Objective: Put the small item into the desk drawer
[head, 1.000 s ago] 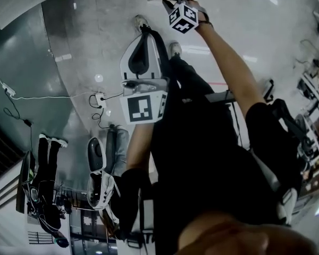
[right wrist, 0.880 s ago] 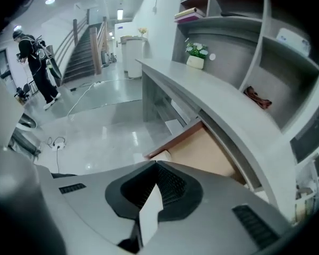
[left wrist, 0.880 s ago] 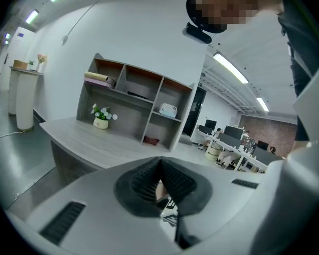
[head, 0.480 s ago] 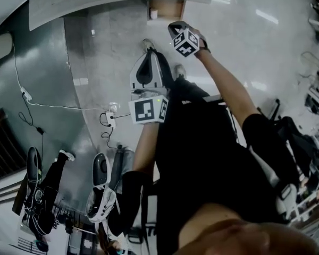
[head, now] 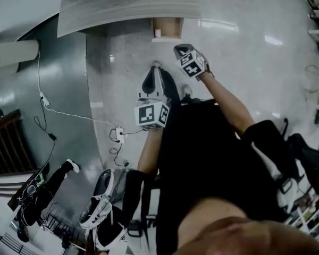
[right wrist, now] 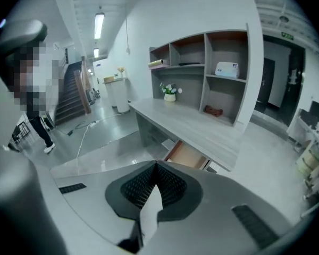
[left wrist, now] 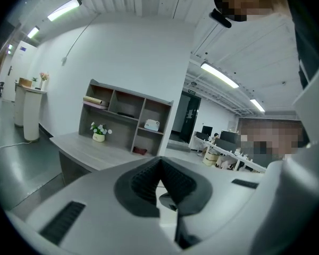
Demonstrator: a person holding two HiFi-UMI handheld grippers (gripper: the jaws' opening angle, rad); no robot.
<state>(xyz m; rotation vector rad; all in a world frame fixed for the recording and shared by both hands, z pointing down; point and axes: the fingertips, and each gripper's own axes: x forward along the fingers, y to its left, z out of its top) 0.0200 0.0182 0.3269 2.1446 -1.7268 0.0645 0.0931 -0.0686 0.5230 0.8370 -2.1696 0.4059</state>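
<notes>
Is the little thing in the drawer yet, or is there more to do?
Looks nearly done. A small white item lies in the open drawer under the desk. The right gripper and left gripper are both shut and empty. Left, perhaps: pushing the drawer closed.

You're in an open-plan office: a long grey desk [right wrist: 191, 125] carries a cubby shelf unit [right wrist: 215, 70] with a potted plant [right wrist: 170, 92]. Monitor workstations [left wrist: 223, 144] stand beyond the desk, strip lights [left wrist: 220, 76] above.
</notes>
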